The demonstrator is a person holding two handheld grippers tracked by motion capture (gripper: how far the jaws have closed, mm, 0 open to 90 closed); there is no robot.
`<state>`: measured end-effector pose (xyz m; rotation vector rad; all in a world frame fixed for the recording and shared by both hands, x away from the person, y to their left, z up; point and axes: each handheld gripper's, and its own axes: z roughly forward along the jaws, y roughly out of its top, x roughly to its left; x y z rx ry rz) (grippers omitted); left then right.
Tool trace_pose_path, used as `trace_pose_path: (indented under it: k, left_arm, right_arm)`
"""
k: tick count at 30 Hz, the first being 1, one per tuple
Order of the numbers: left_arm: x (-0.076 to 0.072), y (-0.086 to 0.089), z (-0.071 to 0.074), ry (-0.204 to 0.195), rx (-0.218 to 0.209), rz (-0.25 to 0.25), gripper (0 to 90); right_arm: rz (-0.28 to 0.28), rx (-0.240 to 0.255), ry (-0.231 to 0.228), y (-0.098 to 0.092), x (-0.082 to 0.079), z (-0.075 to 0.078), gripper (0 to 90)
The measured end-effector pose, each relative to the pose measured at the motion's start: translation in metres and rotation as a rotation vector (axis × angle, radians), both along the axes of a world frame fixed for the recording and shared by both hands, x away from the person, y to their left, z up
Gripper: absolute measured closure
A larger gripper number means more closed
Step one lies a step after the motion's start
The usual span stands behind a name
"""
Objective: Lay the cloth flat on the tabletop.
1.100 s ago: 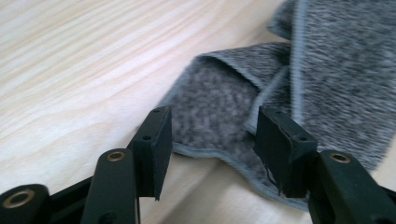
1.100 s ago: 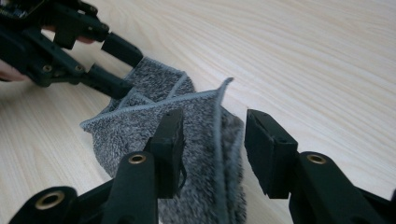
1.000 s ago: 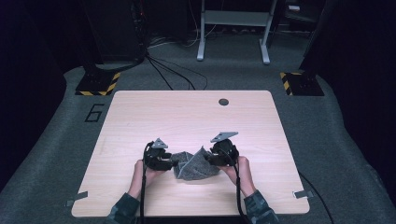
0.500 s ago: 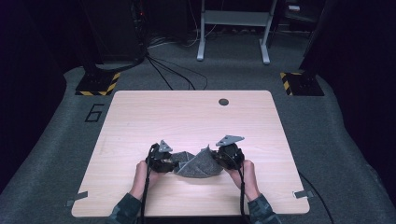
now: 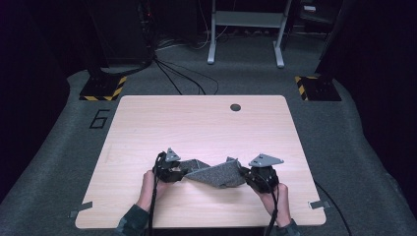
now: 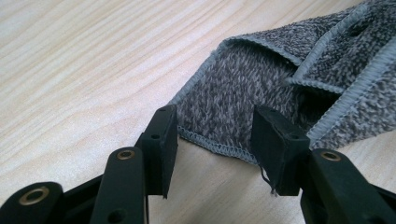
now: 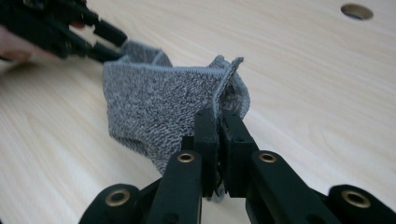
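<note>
A: Where's the cloth [image 5: 214, 174] sitting right now?

B: On the wooden table [image 5: 196, 123], down toward six o'clock from the table's middle, close to the near edge. It's a grey towelling cloth with a stitched hem, bunched and folded over itself, stretched between the two claws.

A: And the right gripper [image 5: 244, 173]?

B: At the cloth's three o'clock end. In the right gripper view its jaws are pressed nearly together on a gathered edge of the cloth [image 7: 163, 107] — pinched tight, with the fabric standing up from the table just past them. They have just been closing, and the cloth is between them.

A: The left gripper [image 5: 183, 171]?

B: At the cloth's nine o'clock end. In the left gripper view the jaws stand partly apart, one on each side of a hemmed corner of the cloth [image 6: 243, 88]. The corner lies flat on the wood between them — the pads [image 6: 275, 144] are not pressing on it, so that claw is holding nothing.

A: Anything else on the table?

B: A small round hole [image 5: 235, 107] in the top, out toward twelve o'clock, well apart from the cloth. A hand [image 5: 150, 187] grips the left gripper from behind.
</note>
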<state>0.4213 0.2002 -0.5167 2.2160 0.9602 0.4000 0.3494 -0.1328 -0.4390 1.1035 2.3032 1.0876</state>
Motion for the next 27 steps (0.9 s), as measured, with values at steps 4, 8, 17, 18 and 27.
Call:
trace_pose_path:
  k: [4,8,17,18,27]
  left_arm:
    - [0.000,0.000,0.000,0.001,0.000,-0.001,51.0]
    - [0.000,0.001,0.000,0.003,0.004,-0.009,51.0]
    - [-0.001,0.001,-0.001,-0.008,-0.005,-0.004,50.9]
    - [-0.001,0.001,-0.001,-0.008,-0.009,-0.005,50.9]
    - [-0.003,0.004,-0.003,-0.021,-0.025,-0.007,50.9]
  right_arm:
    - [-0.014,-0.037,0.058,-0.011,-0.014,-0.016,86.1]
    - [-0.033,-0.045,0.094,-0.026,-0.023,-0.028,75.0]
    - [-0.037,0.058,0.054,-0.040,0.003,-0.008,55.5]
    - [-0.015,0.055,0.061,-0.034,0.009,-0.005,54.9]
    - [0.179,-0.068,0.151,0.054,0.056,-0.013,53.2]
